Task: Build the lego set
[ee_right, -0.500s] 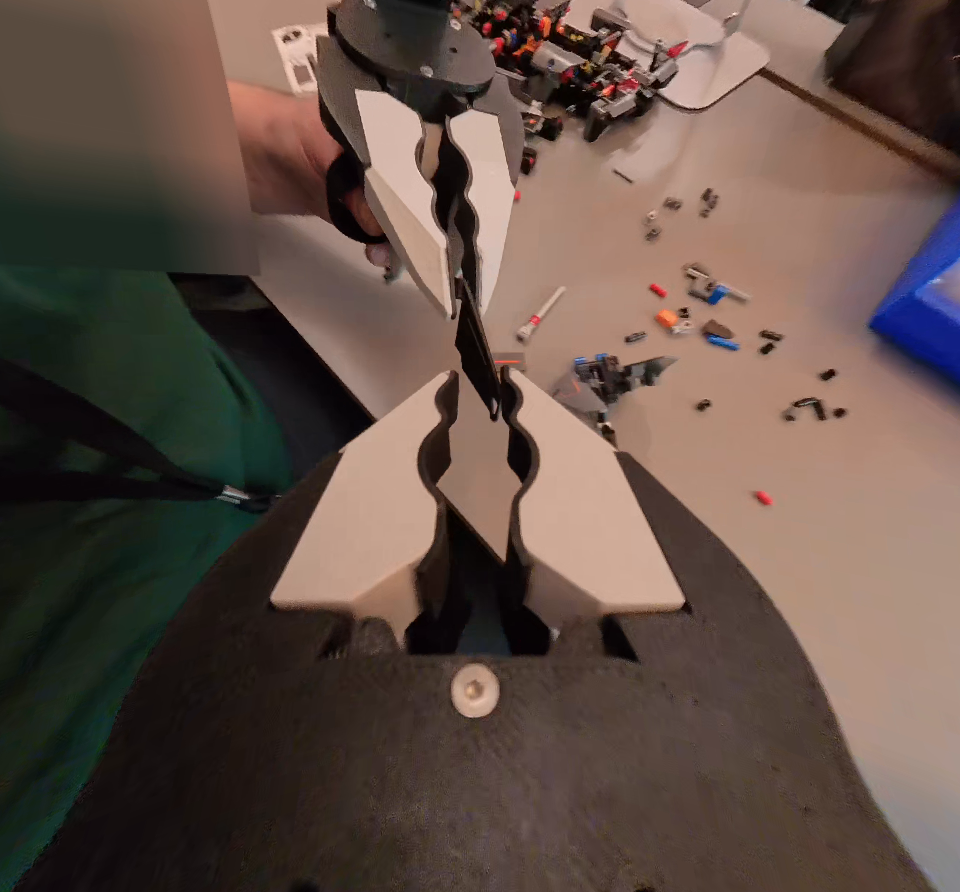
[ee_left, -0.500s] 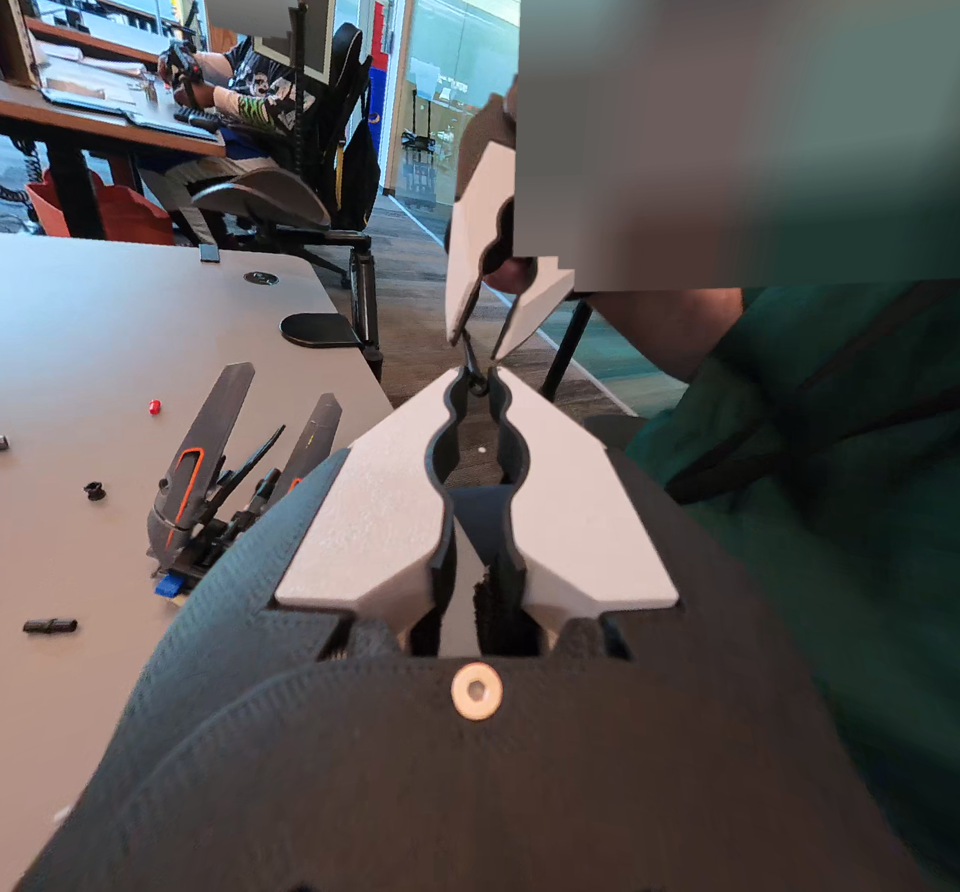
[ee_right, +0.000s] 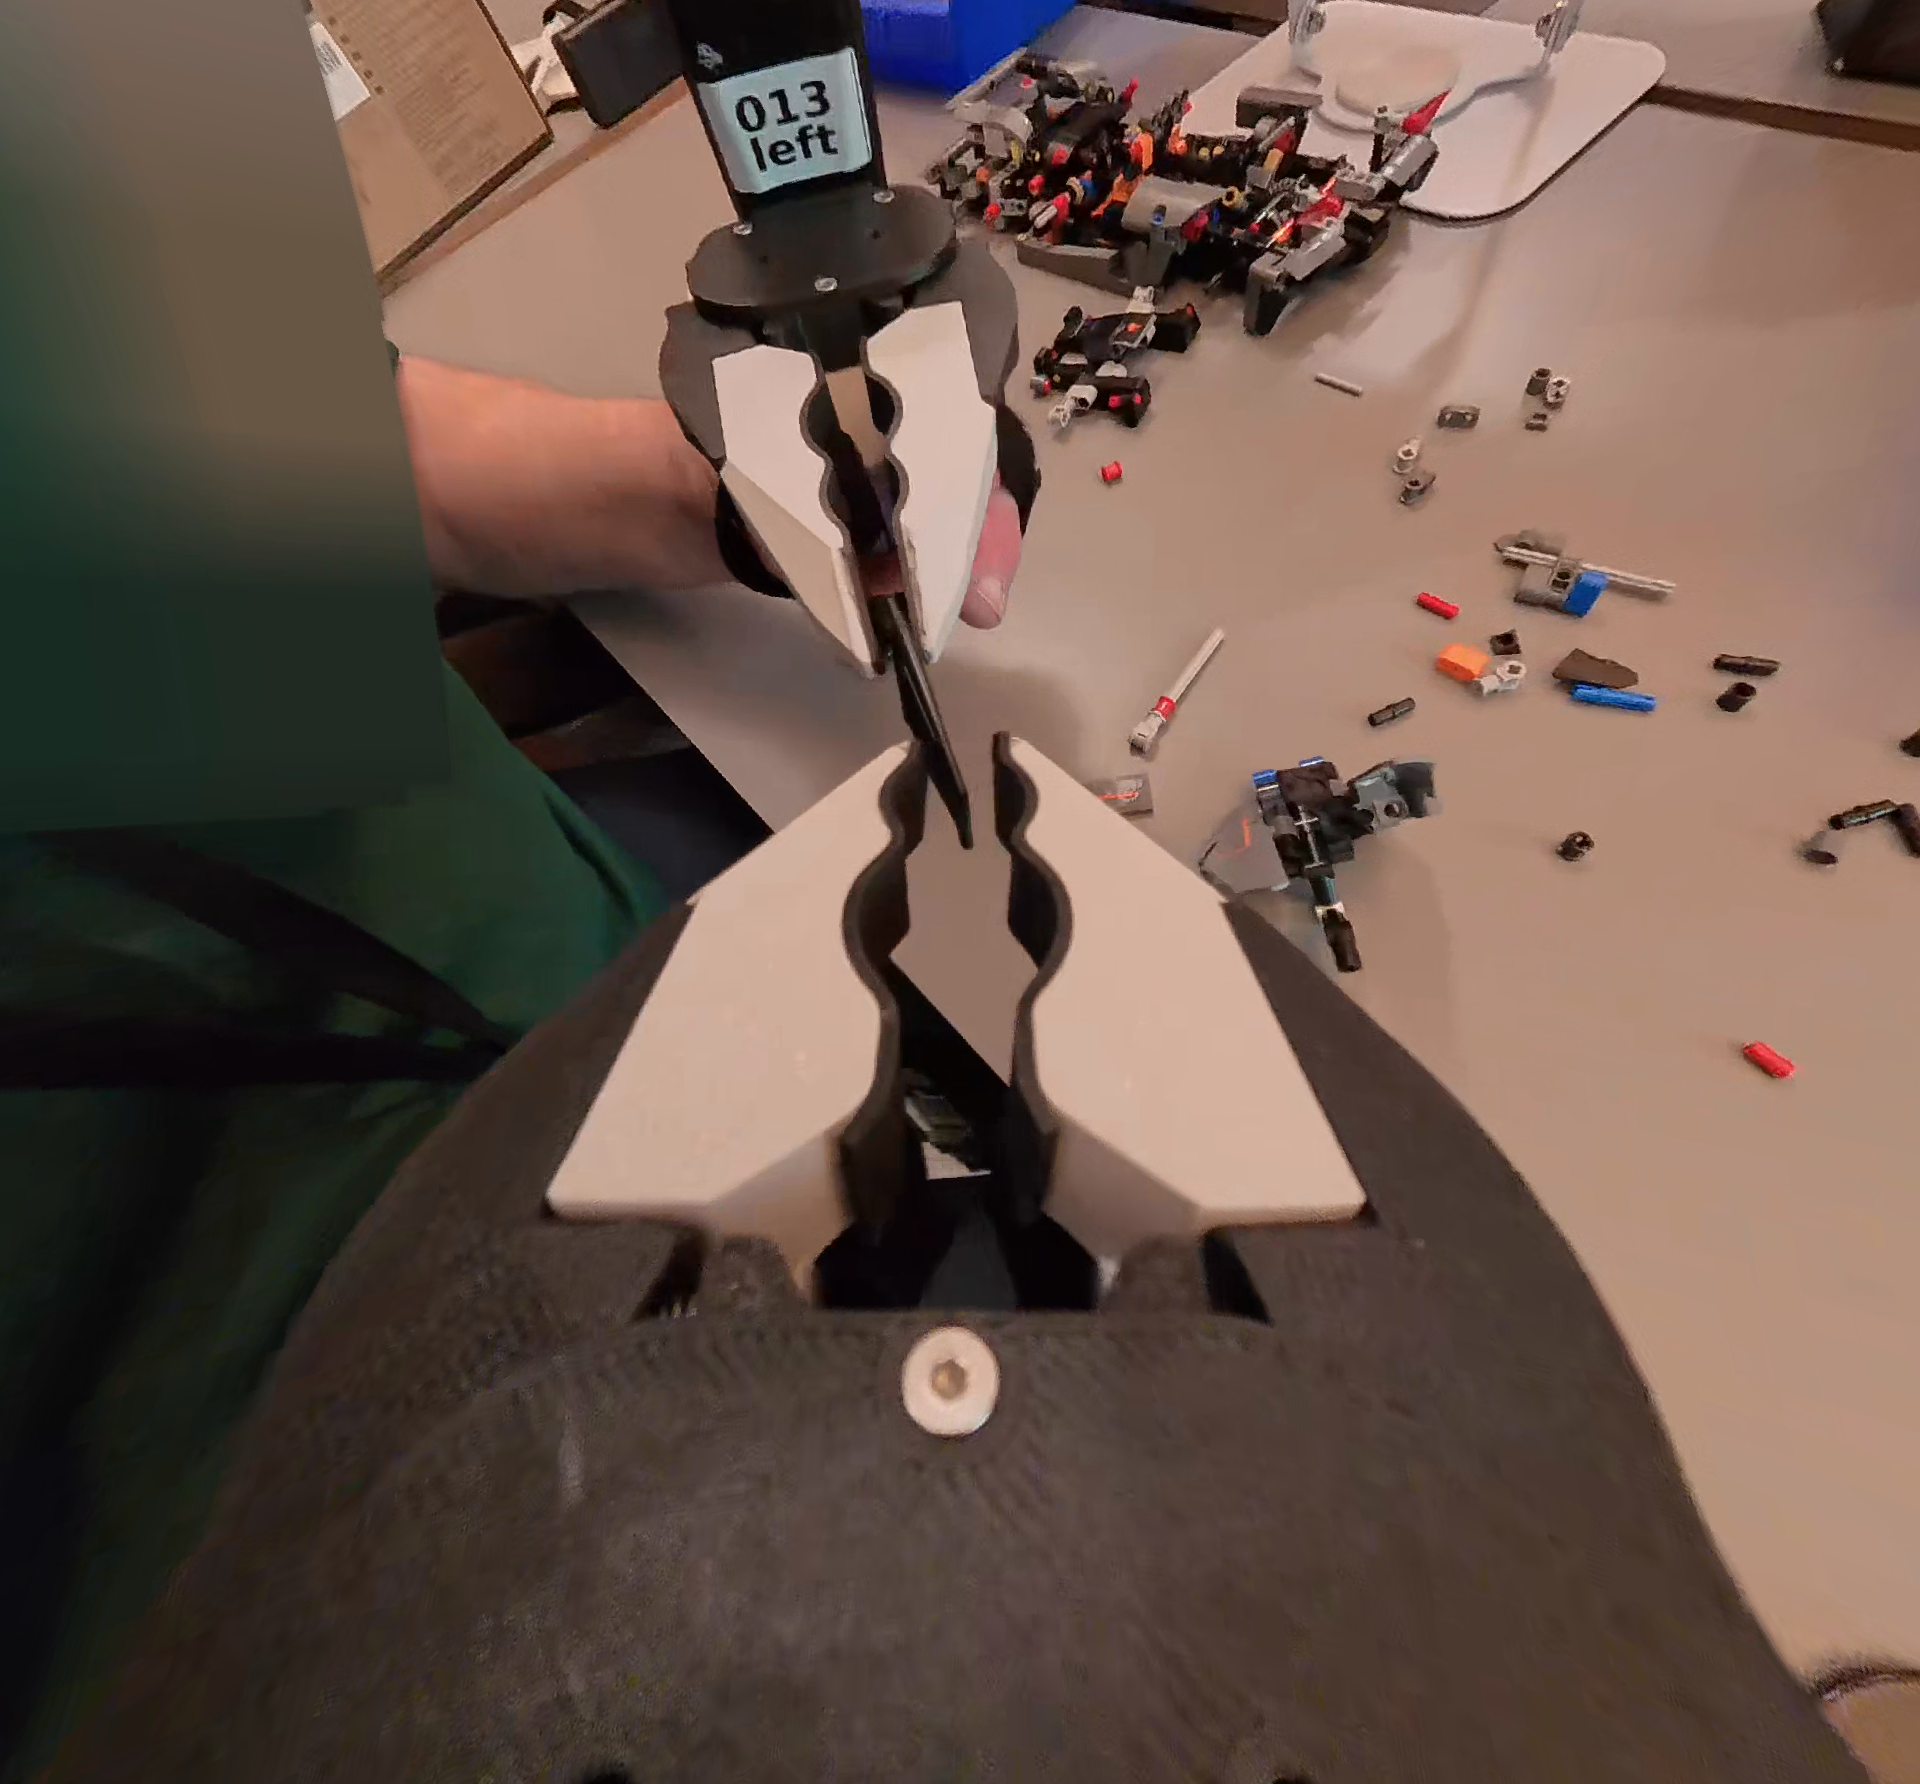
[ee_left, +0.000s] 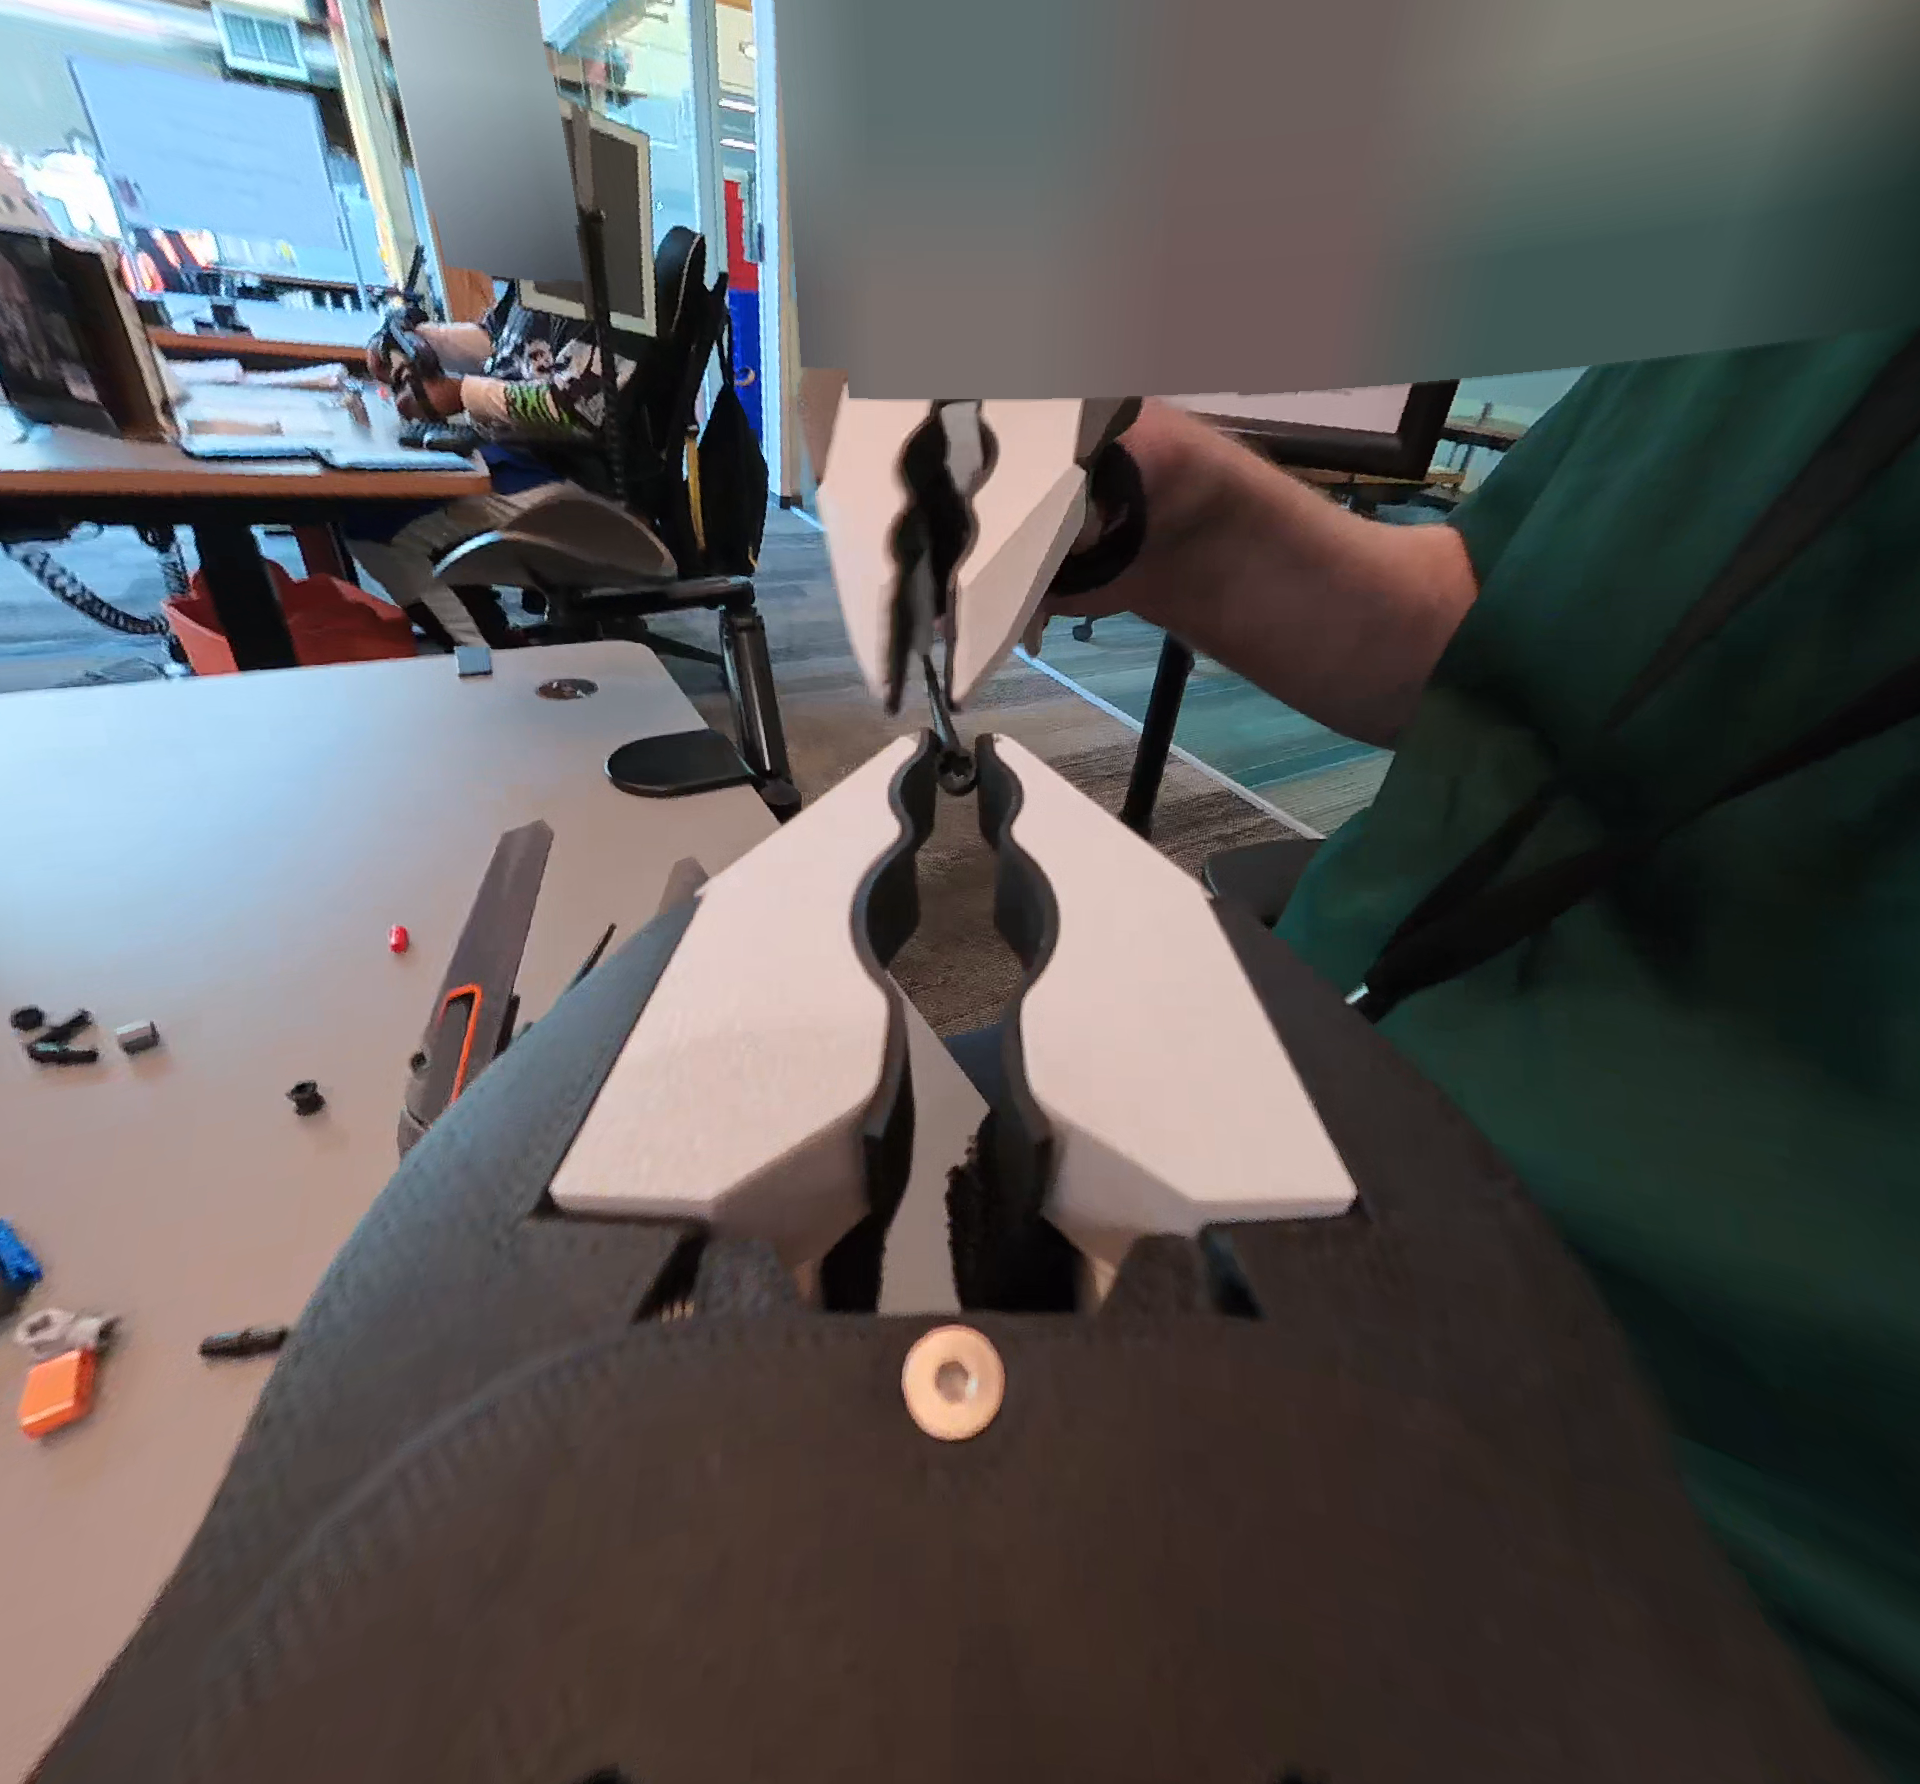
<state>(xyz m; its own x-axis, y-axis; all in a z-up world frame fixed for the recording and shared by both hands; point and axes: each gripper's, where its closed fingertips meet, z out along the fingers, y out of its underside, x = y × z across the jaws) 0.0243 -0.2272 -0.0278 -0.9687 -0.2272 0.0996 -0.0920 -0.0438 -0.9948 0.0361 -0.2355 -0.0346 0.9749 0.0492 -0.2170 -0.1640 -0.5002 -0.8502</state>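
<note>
The left tool (ee_left: 951,766) and right tool (ee_right: 951,778) meet tip to tip in the air beside the counter (ee_right: 1455,1215). The left tool is clenched on a long black lego blade (ee_right: 925,716), whose point reaches between the right tool's tips. The right tool appears slightly parted around it; its grip is hard to judge. A small winged lego assembly (ee_right: 1314,815) and loose pieces lie on the counter.
</note>
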